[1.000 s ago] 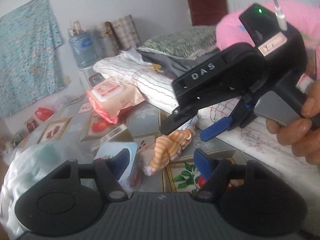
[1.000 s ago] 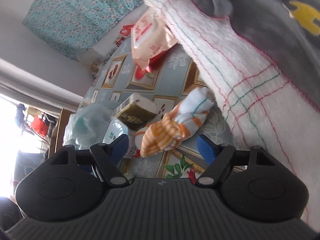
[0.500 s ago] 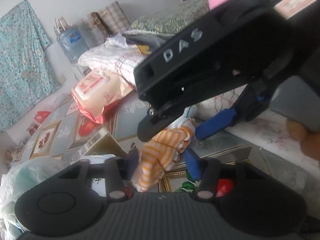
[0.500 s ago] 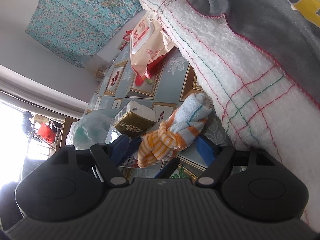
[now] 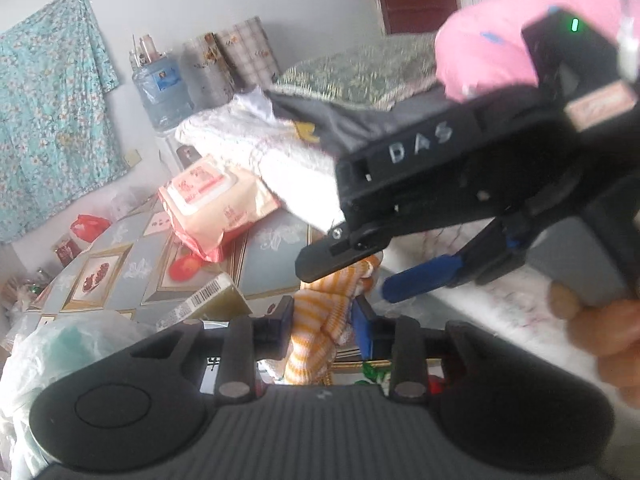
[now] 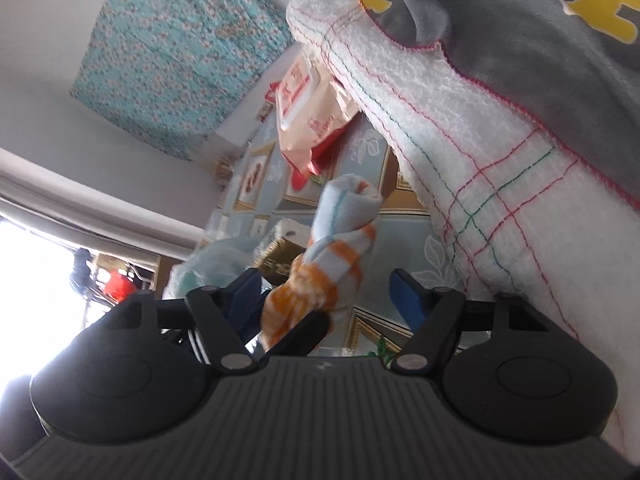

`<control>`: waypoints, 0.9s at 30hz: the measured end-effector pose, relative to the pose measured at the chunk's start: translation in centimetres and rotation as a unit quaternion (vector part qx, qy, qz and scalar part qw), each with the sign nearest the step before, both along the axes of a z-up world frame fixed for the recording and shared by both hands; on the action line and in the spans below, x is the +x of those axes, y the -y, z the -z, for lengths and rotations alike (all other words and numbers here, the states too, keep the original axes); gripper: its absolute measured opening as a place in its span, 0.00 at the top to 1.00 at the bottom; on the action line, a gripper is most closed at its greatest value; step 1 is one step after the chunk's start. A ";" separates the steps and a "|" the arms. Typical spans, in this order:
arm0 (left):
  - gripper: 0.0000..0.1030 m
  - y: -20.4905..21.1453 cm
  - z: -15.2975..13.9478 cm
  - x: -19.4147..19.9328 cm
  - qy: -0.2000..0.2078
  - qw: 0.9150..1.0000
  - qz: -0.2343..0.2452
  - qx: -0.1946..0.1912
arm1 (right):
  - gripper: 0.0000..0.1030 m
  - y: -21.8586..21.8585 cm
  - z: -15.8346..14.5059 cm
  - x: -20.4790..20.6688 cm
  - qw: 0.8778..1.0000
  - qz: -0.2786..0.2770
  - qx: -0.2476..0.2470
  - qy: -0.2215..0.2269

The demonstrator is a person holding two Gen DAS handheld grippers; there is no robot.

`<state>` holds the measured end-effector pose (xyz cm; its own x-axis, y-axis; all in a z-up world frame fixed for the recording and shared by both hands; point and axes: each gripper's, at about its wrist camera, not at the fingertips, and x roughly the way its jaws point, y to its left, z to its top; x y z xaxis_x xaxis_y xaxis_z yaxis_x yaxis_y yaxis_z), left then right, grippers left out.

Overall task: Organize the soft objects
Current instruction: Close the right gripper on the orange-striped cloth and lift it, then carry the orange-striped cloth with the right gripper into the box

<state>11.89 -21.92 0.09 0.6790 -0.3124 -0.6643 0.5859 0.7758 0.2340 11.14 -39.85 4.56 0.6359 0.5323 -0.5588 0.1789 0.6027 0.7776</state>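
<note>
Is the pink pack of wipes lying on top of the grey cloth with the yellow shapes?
No, the pack of wipes lies on the patterned table, beside the white blanket that carries the grey cloth.

**Clutter around the patterned tabletop**

Pink pack of wet wipes (image 5: 218, 204) lying on the tiled-pattern tabletop (image 5: 276, 256), beside a barcoded carton (image 5: 204, 300). Crumpled plastic bag (image 5: 52, 344) at the near left. Water jug (image 5: 162, 92) against the wall, next to rolled mats (image 5: 228, 60). Teal floral cloth (image 5: 44, 120) hanging on the wall.
</note>
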 end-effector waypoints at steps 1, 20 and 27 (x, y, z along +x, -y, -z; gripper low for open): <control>0.69 -0.2 -0.5 -0.4 0.003 1.000 0.001 -0.008 | 0.47 0.0 -0.2 -0.1 1.000 0.002 0.002 0.005; 0.72 -9.9 -10.4 -9.1 0.122 0.981 -0.058 -0.142 | 0.64 -8.9 -13.6 -5.0 0.974 -0.083 -0.065 0.202; 0.72 -17.6 -12.3 -12.3 0.153 0.963 -0.152 -0.162 | 0.65 -18.4 -16.2 -4.0 0.958 -0.184 -0.052 0.212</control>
